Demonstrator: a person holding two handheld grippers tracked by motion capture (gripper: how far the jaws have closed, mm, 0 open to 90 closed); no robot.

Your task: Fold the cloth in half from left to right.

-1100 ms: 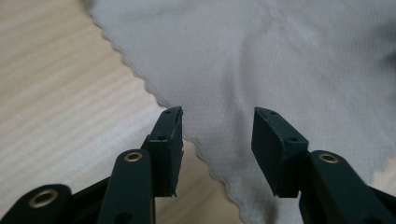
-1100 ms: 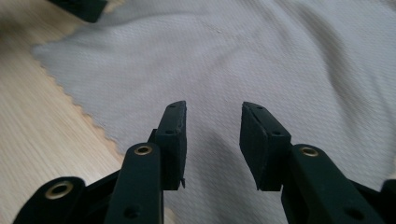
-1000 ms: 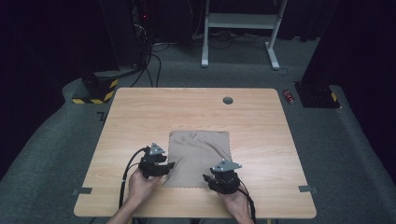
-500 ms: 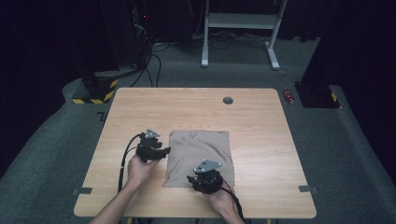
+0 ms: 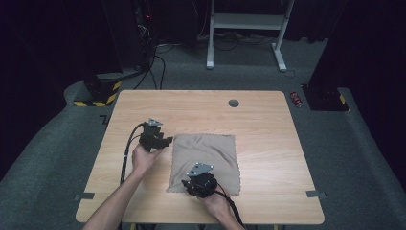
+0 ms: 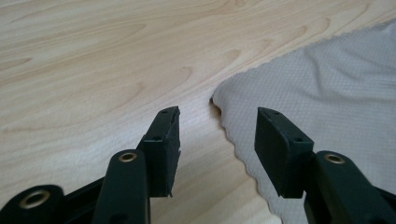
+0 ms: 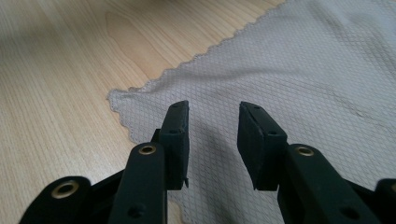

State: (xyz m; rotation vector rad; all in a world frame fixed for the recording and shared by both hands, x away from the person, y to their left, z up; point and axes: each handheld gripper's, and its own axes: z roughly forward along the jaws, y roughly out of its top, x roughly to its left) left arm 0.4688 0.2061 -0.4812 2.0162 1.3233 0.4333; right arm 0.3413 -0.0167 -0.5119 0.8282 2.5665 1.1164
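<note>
The right gripper (image 5: 190, 183) sits over the near-left corner of the beige cloth (image 5: 210, 153), jaws apart and just closing, nothing pinched. Risk: closing too high skims the fabric and merely wrinkles it. Farther off, the left gripper (image 5: 168, 142) stands agape astride the far-left corner, empty. The cloth lies flat at the table's (image 5: 268, 120) near centre.

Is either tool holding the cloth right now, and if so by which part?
Nothing is held. The left tool is open at the cloth's corner; the right tool is open above the cloth.
</note>
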